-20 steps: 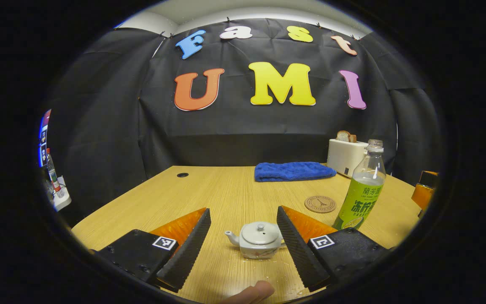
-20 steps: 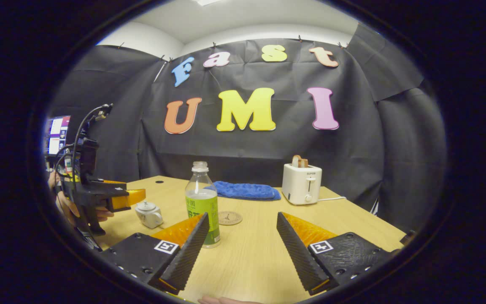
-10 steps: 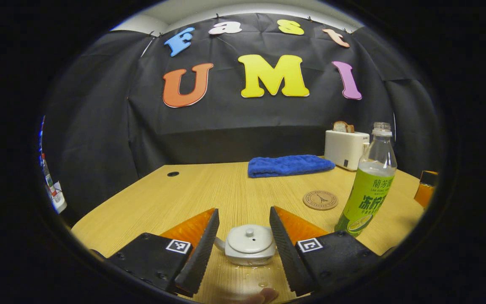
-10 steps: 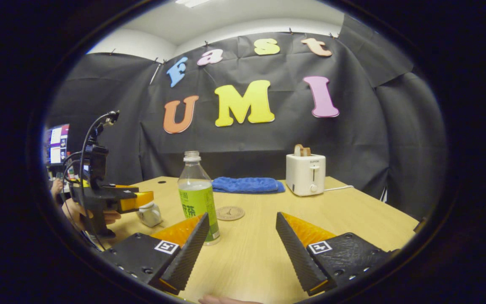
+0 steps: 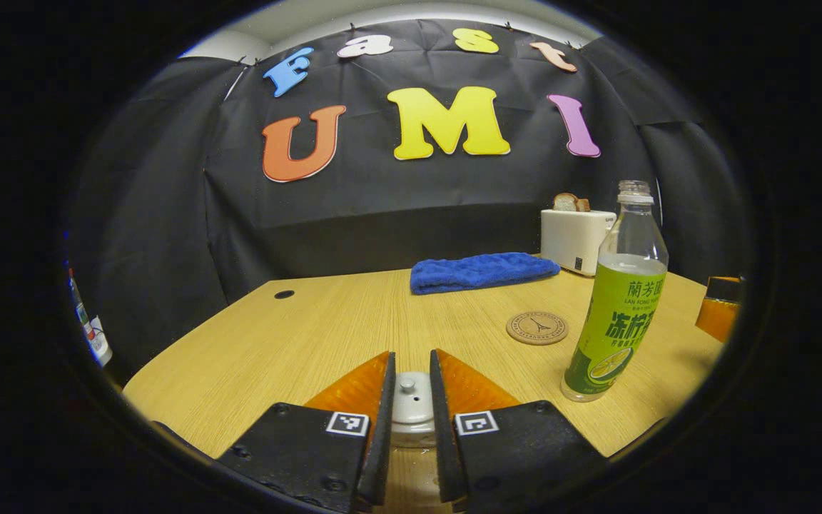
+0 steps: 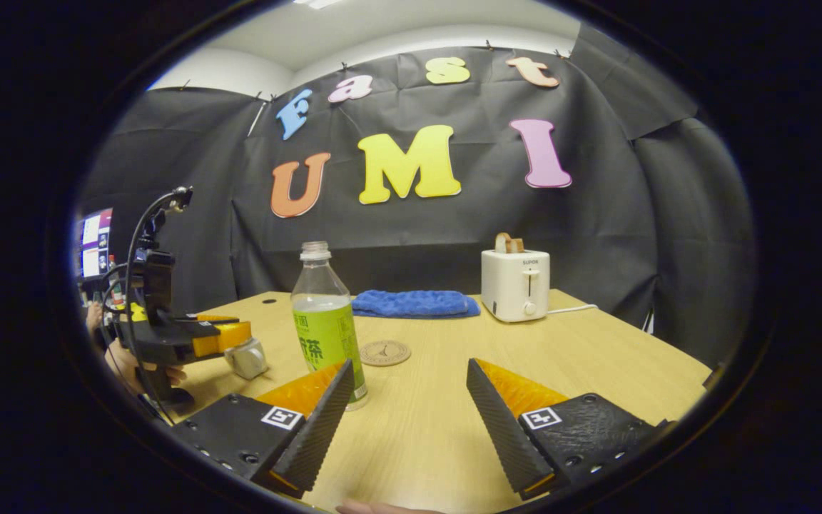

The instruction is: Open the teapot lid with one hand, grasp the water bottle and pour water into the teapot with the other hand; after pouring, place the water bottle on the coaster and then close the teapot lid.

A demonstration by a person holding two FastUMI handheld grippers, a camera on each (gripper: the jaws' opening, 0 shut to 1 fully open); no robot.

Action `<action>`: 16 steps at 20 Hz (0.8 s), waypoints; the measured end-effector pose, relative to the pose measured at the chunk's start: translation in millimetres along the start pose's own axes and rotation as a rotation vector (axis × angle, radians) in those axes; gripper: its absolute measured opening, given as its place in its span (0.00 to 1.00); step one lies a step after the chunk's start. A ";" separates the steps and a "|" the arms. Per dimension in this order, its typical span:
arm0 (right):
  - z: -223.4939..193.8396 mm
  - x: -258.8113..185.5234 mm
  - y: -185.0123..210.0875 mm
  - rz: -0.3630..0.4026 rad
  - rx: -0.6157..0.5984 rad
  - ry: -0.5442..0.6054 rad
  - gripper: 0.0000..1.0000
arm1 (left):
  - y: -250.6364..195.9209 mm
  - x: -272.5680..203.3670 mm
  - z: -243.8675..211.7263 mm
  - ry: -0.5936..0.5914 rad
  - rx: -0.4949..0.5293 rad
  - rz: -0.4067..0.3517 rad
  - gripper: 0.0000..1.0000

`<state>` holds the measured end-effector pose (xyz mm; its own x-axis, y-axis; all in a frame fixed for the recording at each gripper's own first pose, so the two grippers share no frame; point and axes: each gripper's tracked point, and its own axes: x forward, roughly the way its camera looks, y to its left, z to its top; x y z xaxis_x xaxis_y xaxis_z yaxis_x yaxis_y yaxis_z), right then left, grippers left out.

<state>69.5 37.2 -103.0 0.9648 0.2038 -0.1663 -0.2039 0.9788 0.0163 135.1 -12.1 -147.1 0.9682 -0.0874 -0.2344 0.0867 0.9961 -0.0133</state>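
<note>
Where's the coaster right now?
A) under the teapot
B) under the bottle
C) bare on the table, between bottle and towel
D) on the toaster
C: the coaster lies bare on the table, apart from the bottle, which stands on the wood nearer the camera, with the towel behind it.

Bottle (image 6: 327, 314) beside coaster (image 6: 385, 352)
</note>
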 end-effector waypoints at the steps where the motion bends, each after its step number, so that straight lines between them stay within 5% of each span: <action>1: -0.3 0.2 0.5 -0.002 -0.002 0.005 0.95 | 2.4 0.6 0.9 -0.004 0.003 0.006 0.26; 4: 0.9 -2.4 3.9 -0.007 -0.012 0.004 0.95 | 1.6 2.0 1.2 -0.007 0.004 0.005 0.07; 16: -2.3 1.6 41.2 0.050 -0.036 0.007 0.95 | 6.7 -54.8 65.4 -0.143 -0.008 -0.014 0.04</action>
<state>62.3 77.8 -104.9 0.9520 0.2524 -0.1730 -0.2581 0.9661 -0.0108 98.0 -1.1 -70.8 0.9905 -0.1010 -0.0933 0.0992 0.9948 -0.0240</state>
